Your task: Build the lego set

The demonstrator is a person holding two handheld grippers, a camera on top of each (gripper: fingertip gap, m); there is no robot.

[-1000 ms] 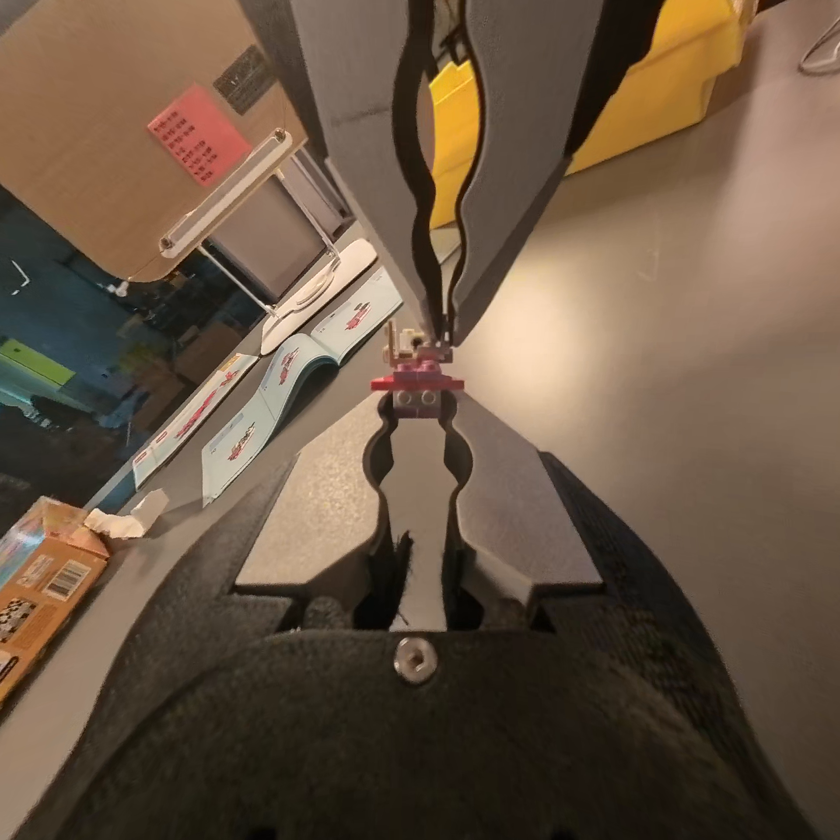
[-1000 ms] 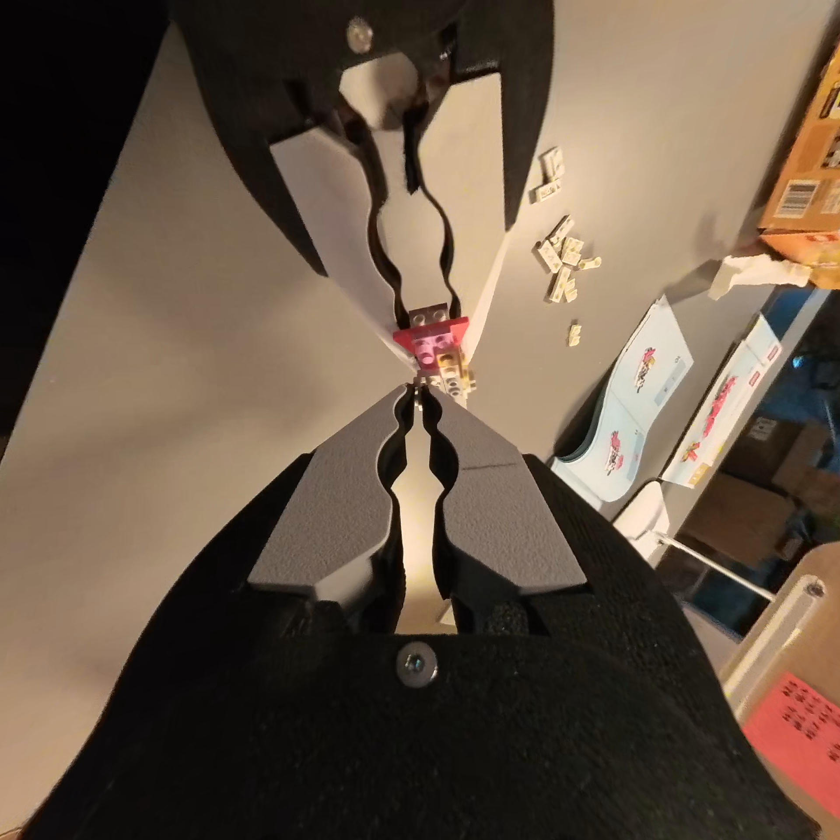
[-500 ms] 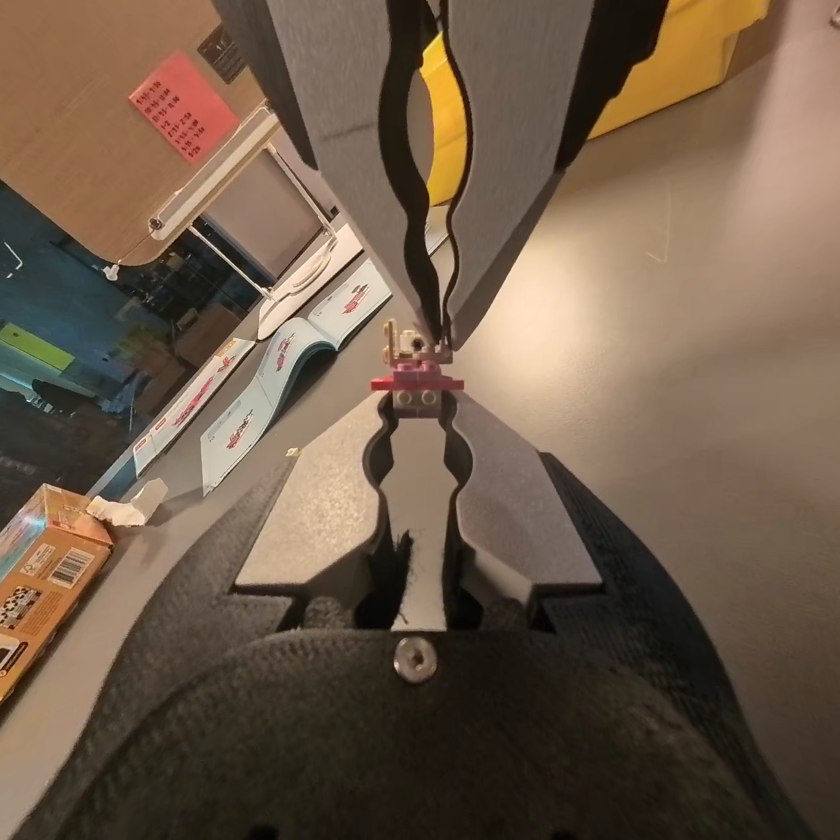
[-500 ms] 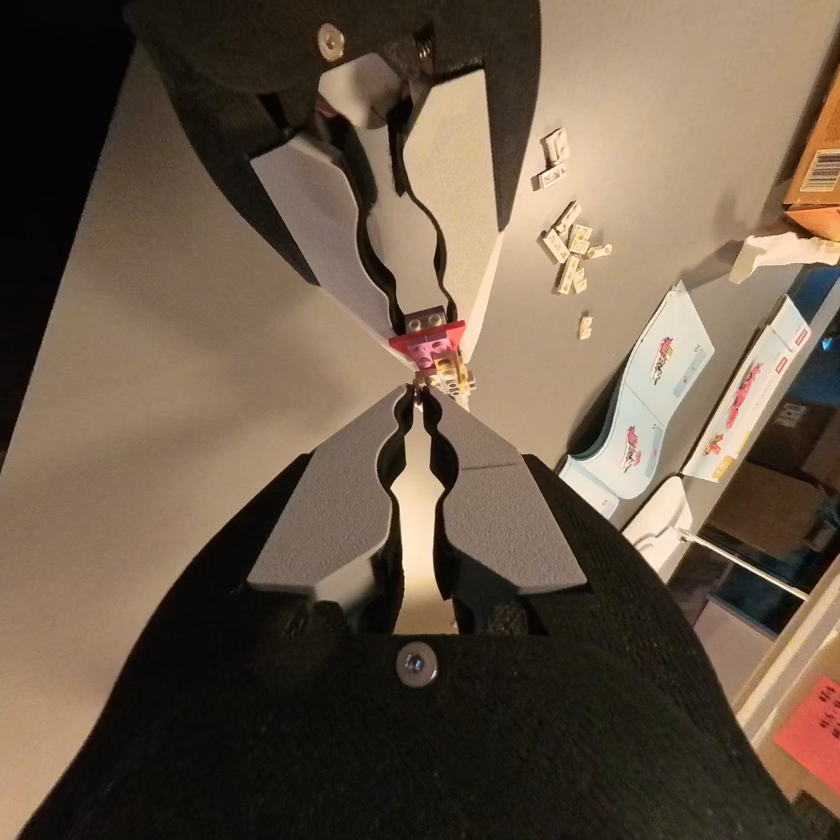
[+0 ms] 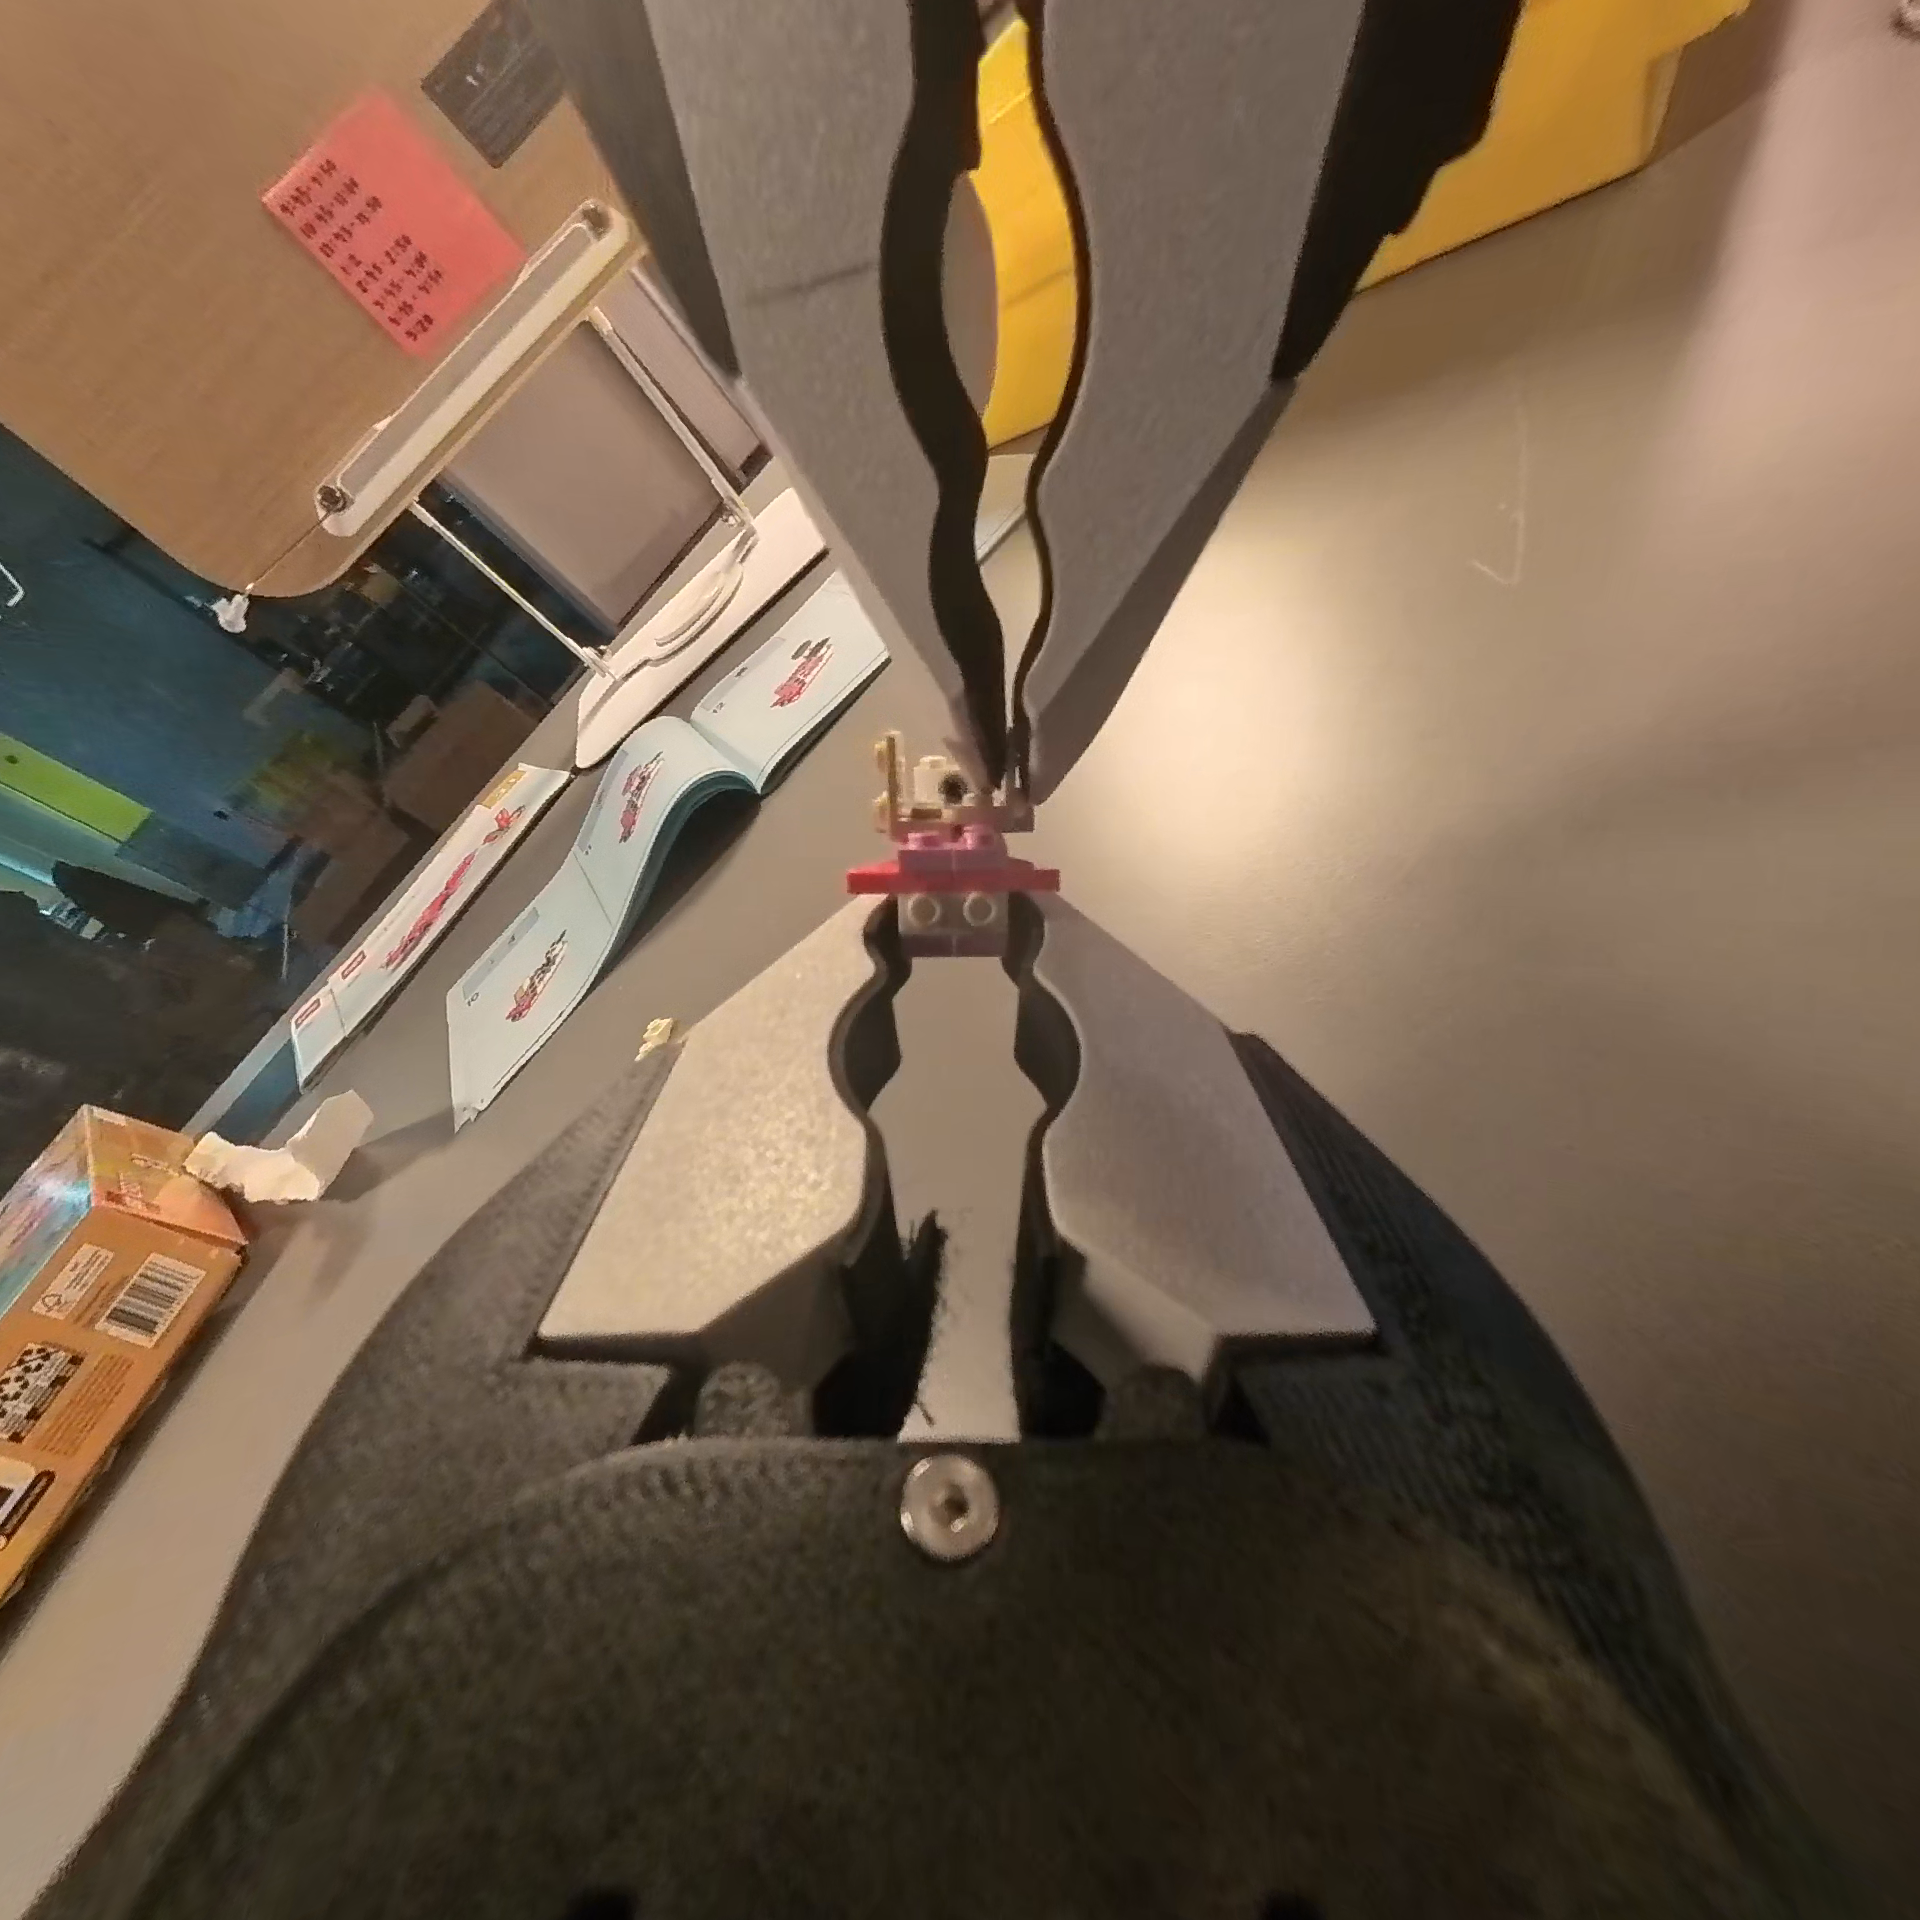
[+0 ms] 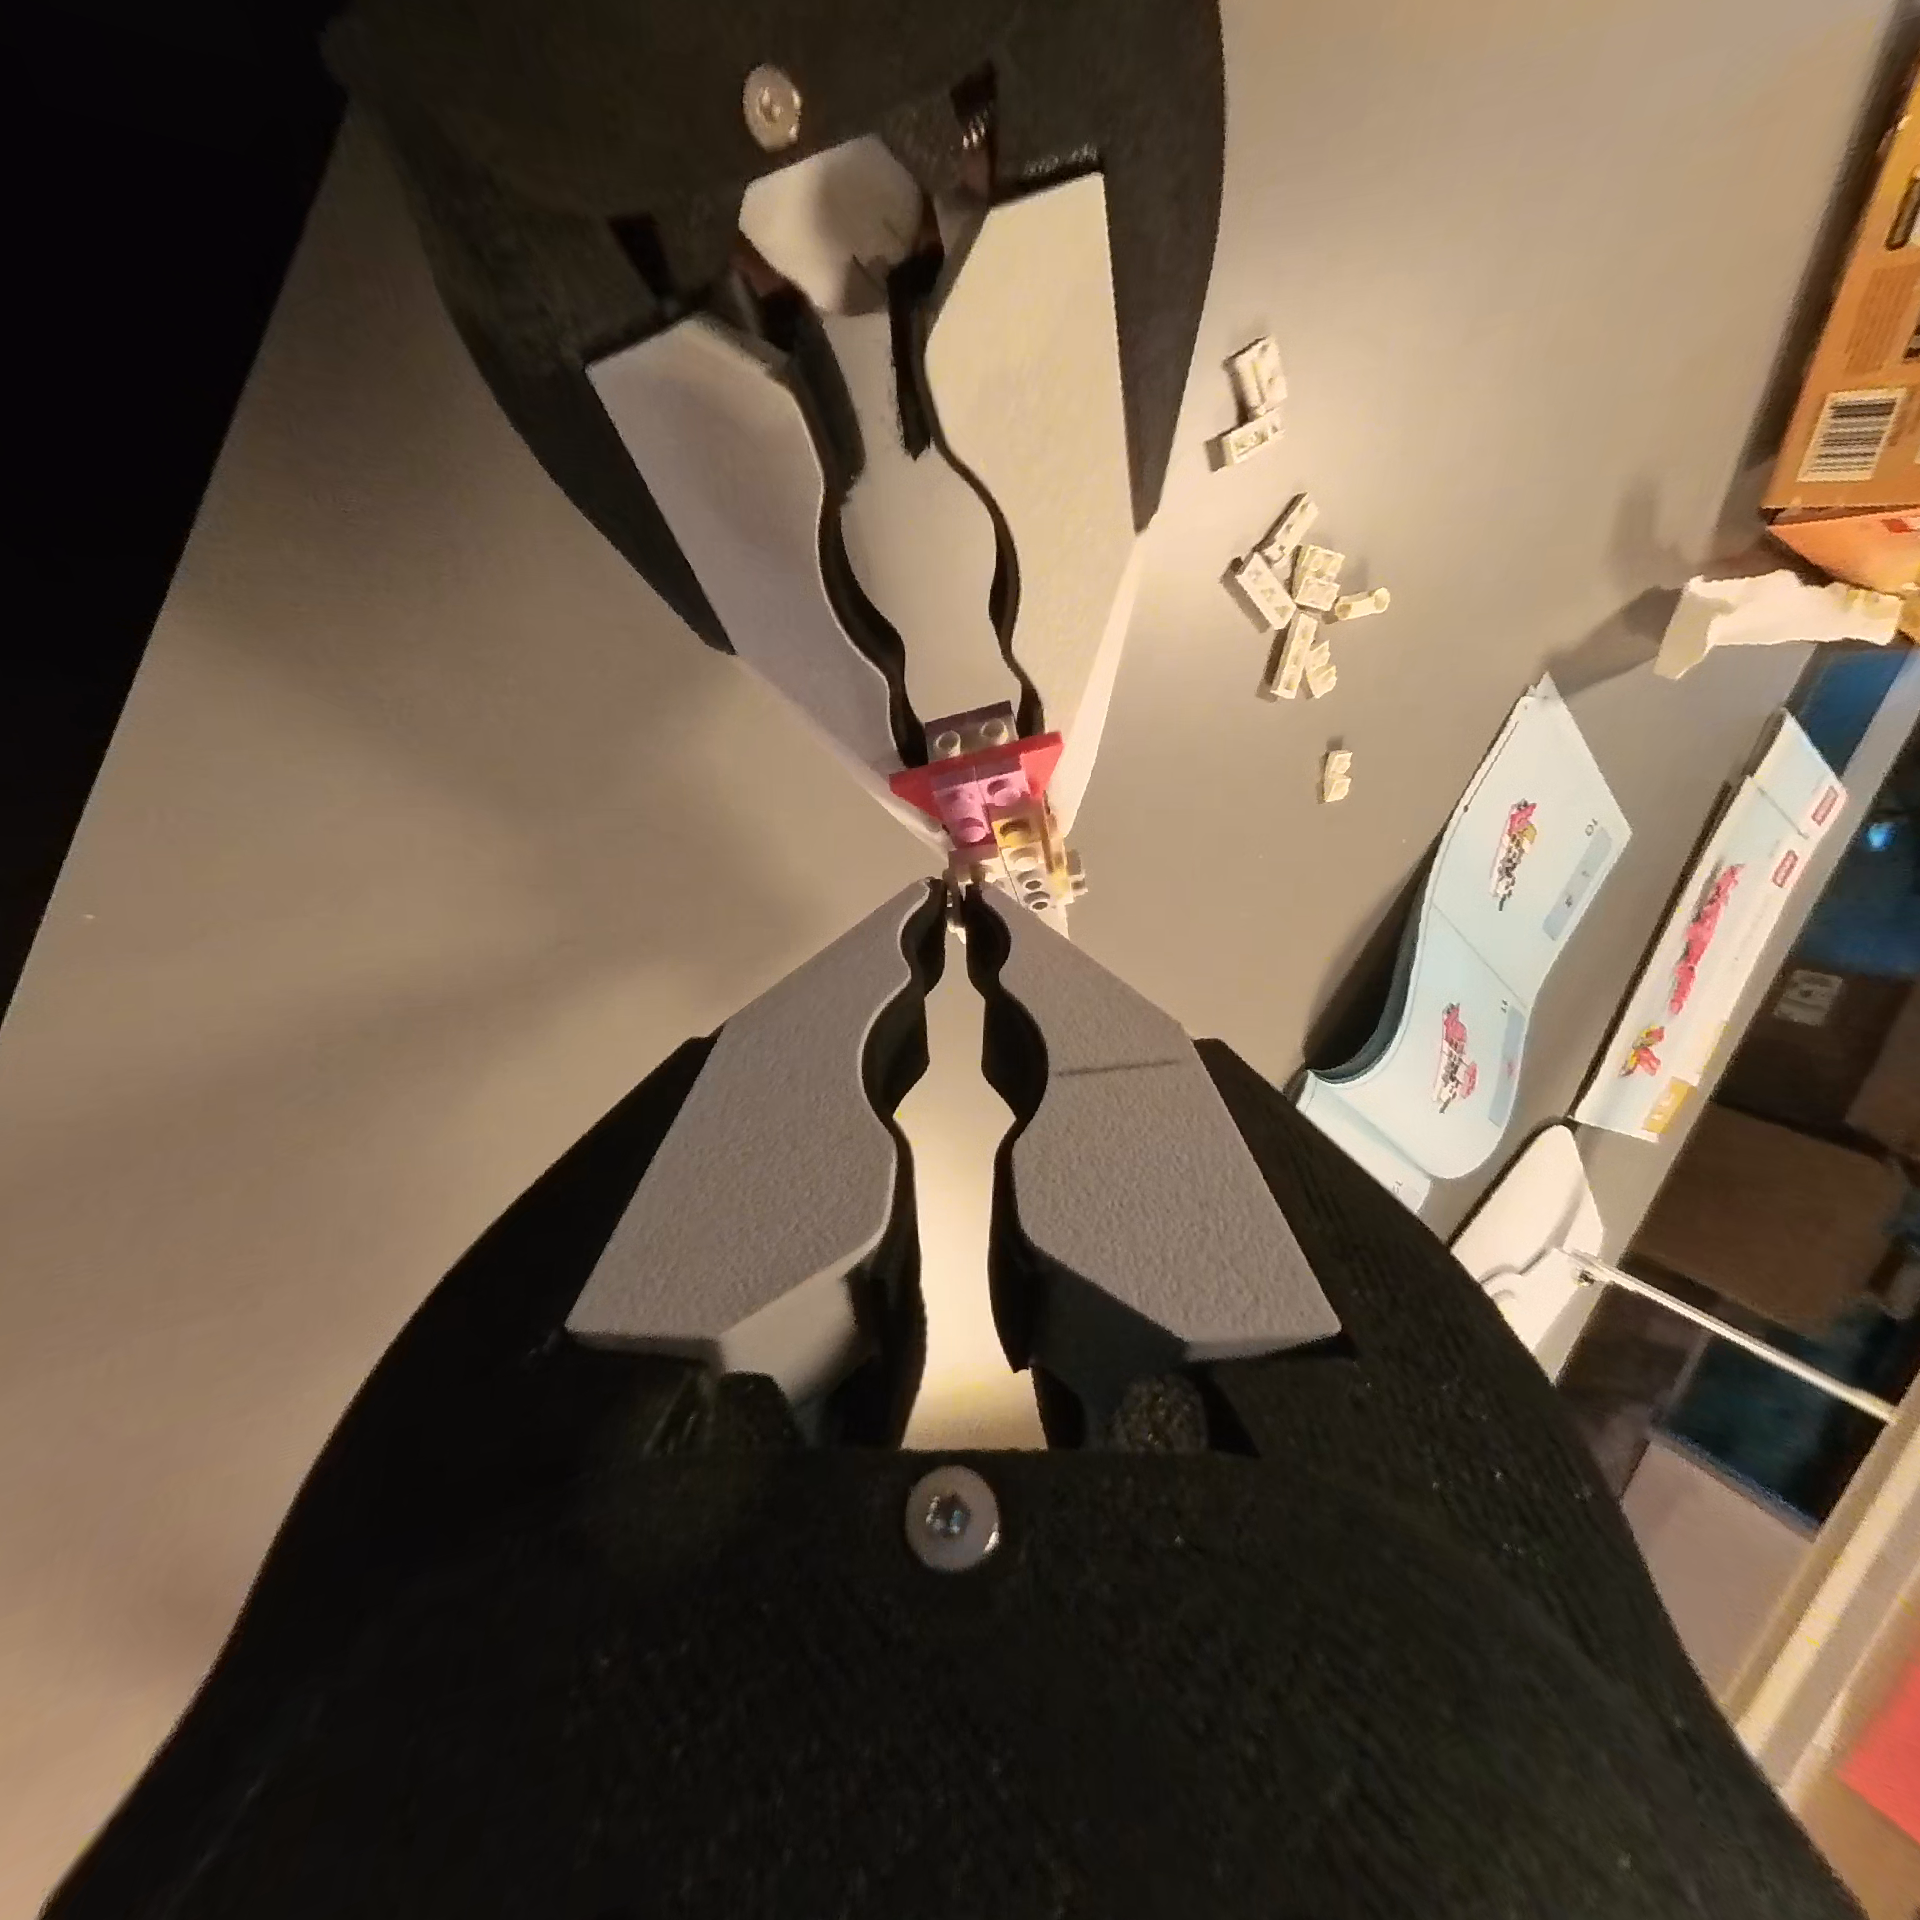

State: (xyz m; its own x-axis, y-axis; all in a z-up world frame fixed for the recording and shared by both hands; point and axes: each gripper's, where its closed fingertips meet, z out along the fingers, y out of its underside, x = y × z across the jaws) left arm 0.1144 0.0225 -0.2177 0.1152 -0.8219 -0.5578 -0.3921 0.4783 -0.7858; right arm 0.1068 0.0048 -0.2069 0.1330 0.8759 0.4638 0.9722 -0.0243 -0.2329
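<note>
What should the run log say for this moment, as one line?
left gripper: shut on brick model base | right gripper: shut on its tan end | loose pale bricks on table

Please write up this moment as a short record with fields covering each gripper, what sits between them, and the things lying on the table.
left gripper: fingers closed on the grey and purple end of the small brick assembly
right gripper: fingertips nearly together, pinching a thin pale piece at the assembly's other end
assembly: red plate across the middle, pink bricks, cream and tan pieces; held above the table
loose pale bricks: scattered on the table
open instruction booklet: lying on the table
cardboard box: at the table edge
yellow bin: behind the right gripper
</note>
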